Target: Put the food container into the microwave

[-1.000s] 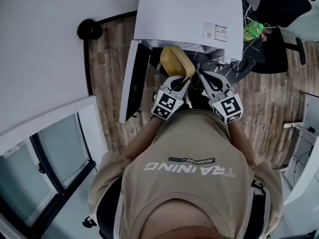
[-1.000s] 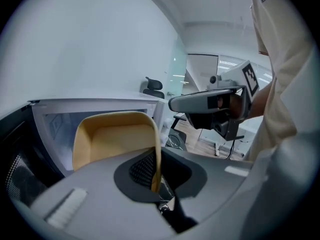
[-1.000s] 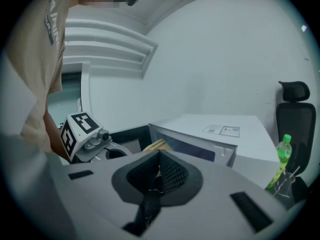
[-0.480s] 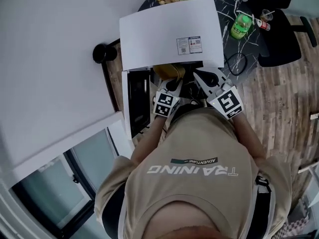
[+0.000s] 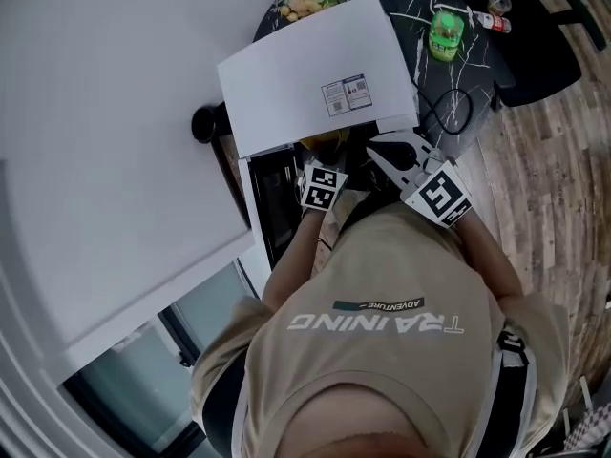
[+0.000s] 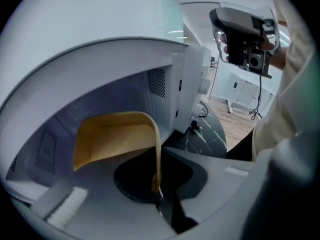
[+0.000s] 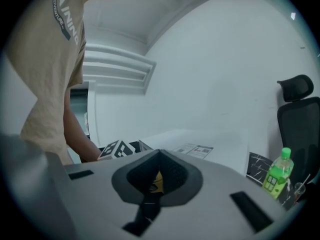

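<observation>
- left tongs point(image 6: 160, 196) pinching one wall of the yellow food container point(image 6: 114, 140) at its rim; the container sits inside the microwave point(image 5: 305, 74) cavity, with the door point(image 5: 275, 203) swung open on the left
- right tongs point(image 5: 382, 153) pressed together, holding nothing, parked just outside the opening — the yellow sliver seen in their gap is probably the container beyond, but the view is too tight to be sure
- can't tell whether the base touches the cavity floor
- risk: single-wall grip — a thin wall may flex and slip, so the container swings or drops
- risk: letting go while it hangs above the floor; it lands tilted and may tip
- risk: a careless pull-out lets the tongs snag the rim and drag it back toward the mouth
- risk: container left near the mouth, door fouls on it when closed
- risk: right tongs close to the opening, could clip the left arm on withdrawal
</observation>
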The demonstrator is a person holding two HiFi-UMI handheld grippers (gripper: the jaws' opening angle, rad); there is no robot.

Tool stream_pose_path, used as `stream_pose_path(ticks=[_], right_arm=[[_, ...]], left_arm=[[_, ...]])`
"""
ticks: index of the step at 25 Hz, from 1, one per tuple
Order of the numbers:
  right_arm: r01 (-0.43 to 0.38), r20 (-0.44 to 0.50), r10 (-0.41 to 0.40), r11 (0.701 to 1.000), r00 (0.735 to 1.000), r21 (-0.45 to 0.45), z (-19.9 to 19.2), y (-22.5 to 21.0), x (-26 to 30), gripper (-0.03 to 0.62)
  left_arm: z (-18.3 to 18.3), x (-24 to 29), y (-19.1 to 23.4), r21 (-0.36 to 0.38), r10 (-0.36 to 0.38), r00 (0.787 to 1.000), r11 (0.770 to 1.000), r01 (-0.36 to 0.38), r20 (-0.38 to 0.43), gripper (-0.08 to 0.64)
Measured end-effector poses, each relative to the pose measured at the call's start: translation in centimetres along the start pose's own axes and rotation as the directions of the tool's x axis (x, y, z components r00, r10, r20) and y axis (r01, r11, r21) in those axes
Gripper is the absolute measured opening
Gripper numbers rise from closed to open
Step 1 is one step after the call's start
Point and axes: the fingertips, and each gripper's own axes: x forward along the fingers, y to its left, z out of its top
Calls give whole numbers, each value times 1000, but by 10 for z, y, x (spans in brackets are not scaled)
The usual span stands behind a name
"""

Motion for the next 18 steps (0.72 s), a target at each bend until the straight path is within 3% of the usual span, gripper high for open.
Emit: stream_pose_path(ticks=[4, 10, 18], right_arm=[[21, -23, -21, 1000, 1000, -4, 0, 7, 4, 9], [91, -31, -91, 996, 995, -2, 5, 8, 4, 9], [143, -39, -143, 990, 989, -11, 8, 9, 4, 9]], left_arm=[[-3, 11, 12, 115, -2, 999, 993, 6, -35, 20], [-8, 26, 36, 303, 16, 998, 953, 2, -57, 20], [-10, 41, 54, 366, 48, 994, 931, -10, -93, 20]])
